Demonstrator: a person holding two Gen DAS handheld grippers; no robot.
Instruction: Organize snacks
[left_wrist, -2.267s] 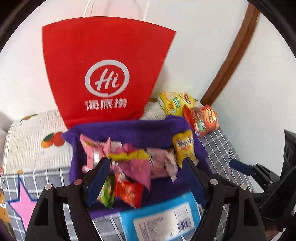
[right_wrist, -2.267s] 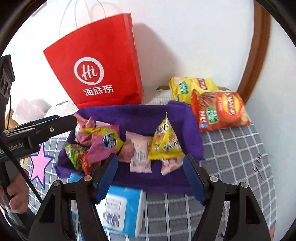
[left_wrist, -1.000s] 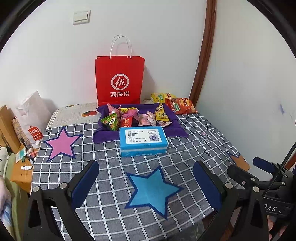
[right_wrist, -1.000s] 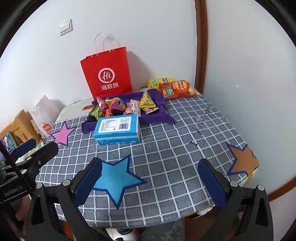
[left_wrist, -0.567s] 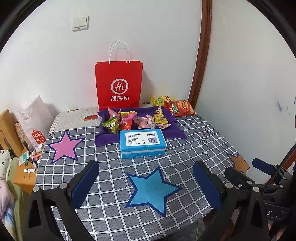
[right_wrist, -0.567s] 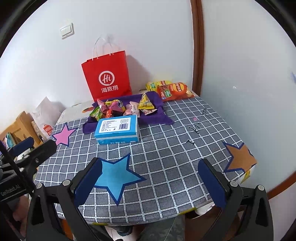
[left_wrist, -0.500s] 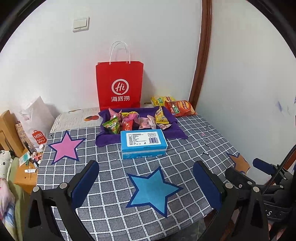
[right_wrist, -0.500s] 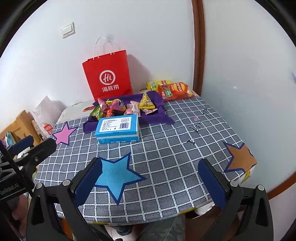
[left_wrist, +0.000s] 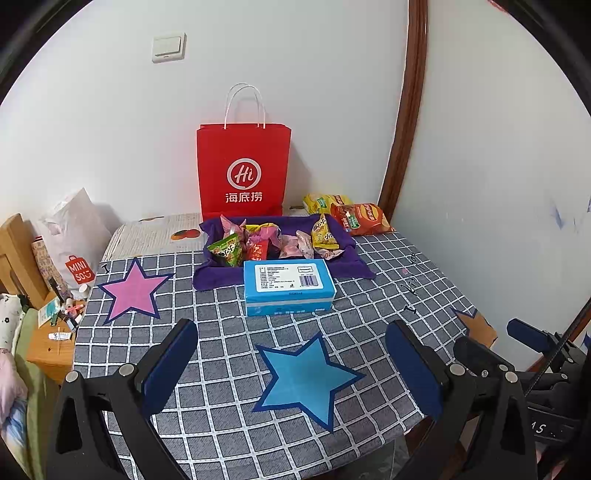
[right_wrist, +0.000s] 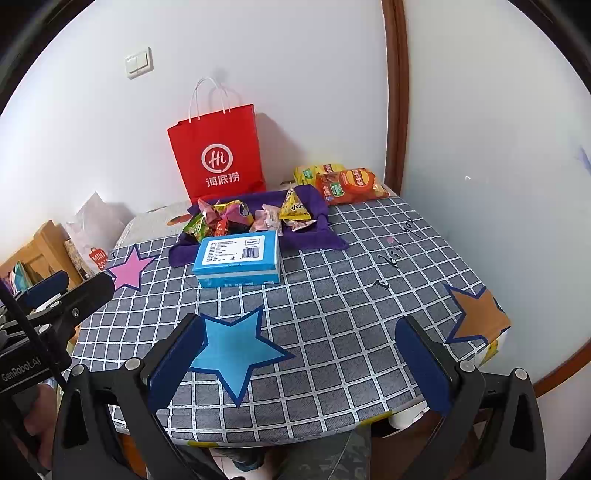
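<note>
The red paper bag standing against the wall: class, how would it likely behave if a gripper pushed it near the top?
The red paper bag stands tall and upright on a narrow base, so it would probably tip rather than slide. Its thin paper sides would likely crease or buckle. The wall behind would probably catch it if it were pushed backward.

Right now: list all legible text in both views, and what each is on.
"Hi" and "海底捞": red paper bag.
"MINI SO": tag on the white bag.
"GenRobot.AI": left gripper body, seen from the right wrist view.
Blue box label, barcode, snack packets, chip bags: too small to read.
</note>
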